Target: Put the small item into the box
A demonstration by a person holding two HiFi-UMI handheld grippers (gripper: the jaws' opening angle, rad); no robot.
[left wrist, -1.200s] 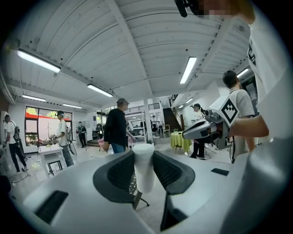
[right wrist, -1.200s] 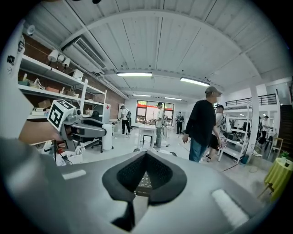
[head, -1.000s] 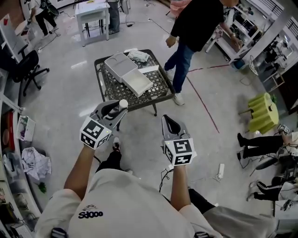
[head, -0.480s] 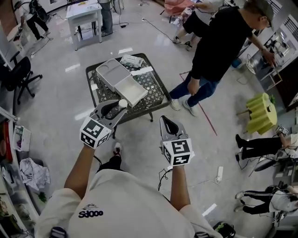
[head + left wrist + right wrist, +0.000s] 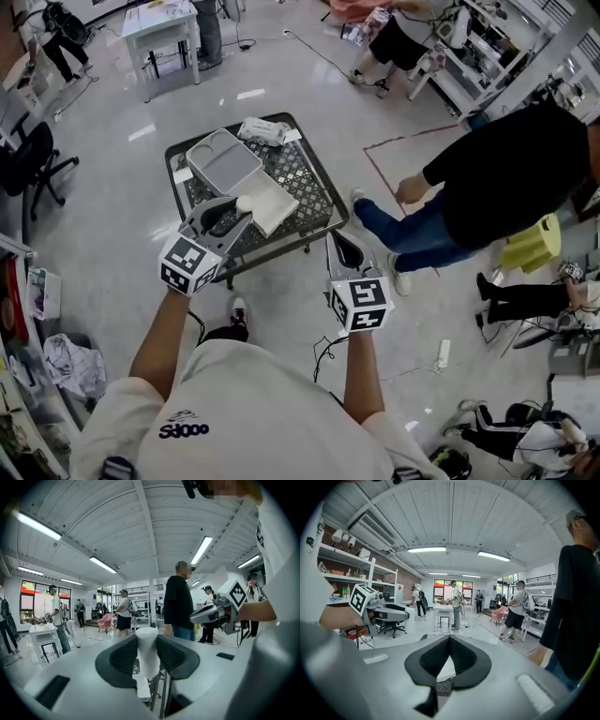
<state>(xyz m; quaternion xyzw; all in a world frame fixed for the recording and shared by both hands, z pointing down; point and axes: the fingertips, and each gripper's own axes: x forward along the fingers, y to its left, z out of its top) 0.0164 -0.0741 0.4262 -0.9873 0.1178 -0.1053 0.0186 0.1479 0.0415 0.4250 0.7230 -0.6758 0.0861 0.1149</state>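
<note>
White small item [image 5: 147, 654], cylinder-ish, sat upright between the pads of the L claw [image 5: 240, 214], pinched from both sides, top end poking out past the tips. Jaws stood fairly wide around it. In the head view the item overlapped the near-left edge of the box [image 5: 223, 162]; couldn't tell if it touched or hung above.

Box lay open on the black mesh tabletop [image 5: 311, 176]: grey half w/ compartments on the far side, white half nearer the person, the two touching. Crumpled packet [image 5: 263, 130] lay at the tabletop's far edge, just beside the grey half.

R claw [image 5: 449, 642] was off the tabletop's near-right corner, over the floor, tips together, nothing gripped. Only a bit of mesh and sth white showed through the gap behind the pads.

Bystander in black top + jeans [image 5: 497, 183] stood bent over right of the tabletop, near it but apart. Yellow-green stool [image 5: 532, 247] was just behind them.
</note>
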